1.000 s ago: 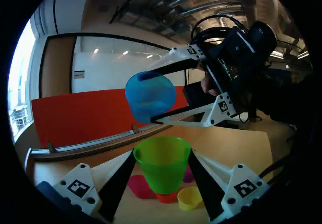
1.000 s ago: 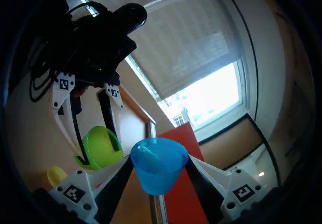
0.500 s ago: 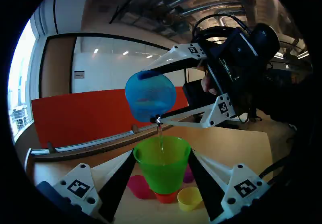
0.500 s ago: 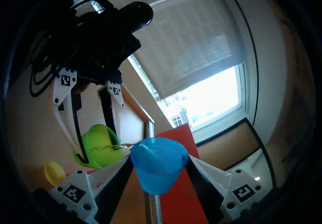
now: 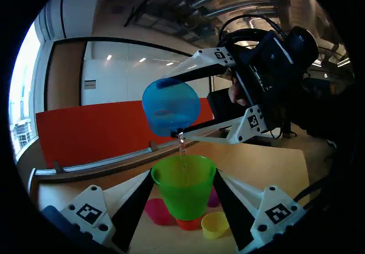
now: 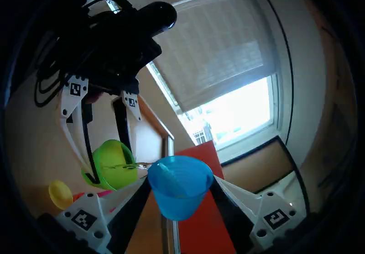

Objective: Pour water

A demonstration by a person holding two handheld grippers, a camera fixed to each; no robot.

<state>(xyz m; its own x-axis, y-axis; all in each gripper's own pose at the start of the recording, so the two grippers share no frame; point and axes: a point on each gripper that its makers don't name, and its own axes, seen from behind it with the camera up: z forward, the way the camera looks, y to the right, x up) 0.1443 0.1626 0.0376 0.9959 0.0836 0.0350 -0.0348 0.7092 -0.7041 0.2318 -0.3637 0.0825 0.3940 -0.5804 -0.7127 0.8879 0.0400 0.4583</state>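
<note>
Left gripper (image 5: 183,181) is clamping the green cup (image 5: 183,197) at mid-wall, both fingers pressing, jaws set to cup width; the cup is sitting upright. Cannot tell whether it is touching the table (image 5: 264,162). Right gripper (image 6: 180,185) is pinching the blue cup (image 6: 179,194) likewise, tipping it just above the green mouth, the two cups apart. A thin water stream (image 5: 182,146) is falling from blue rim into green. Judgement: thin, light plastic, walls probably flexing, slippery if wet; grip below the rim, moderate squeeze. The green cup is gaining weight.
</note>
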